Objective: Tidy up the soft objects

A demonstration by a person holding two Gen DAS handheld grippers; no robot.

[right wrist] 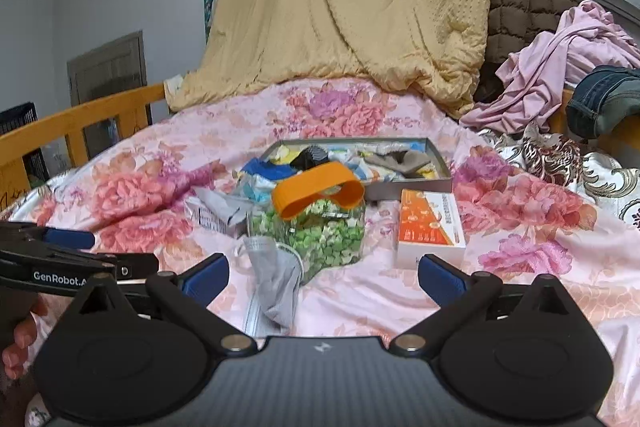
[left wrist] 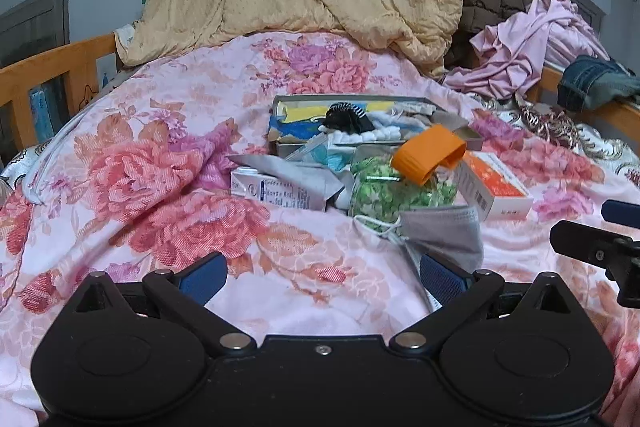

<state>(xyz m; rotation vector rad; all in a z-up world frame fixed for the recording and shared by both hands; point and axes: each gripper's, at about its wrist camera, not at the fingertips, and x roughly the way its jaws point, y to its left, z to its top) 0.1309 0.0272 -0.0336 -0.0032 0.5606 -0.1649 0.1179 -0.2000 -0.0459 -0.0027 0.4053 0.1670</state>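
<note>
Grey face mask [right wrist: 276, 279] between right gripper's [right wrist: 323, 277] spread fingers, seemingly untouched.

orange-white box [right wrist: 430, 227] | jar [right wrist: 320, 231], orange lid [right wrist: 316, 193] | wooden bed rail [left wrist: 56, 67]

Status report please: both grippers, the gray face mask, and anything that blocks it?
Left gripper open, empty. Right gripper open, empty. Gray face mask loose on the bedspread, against the jar with the orange lid. Nothing on top.
</note>
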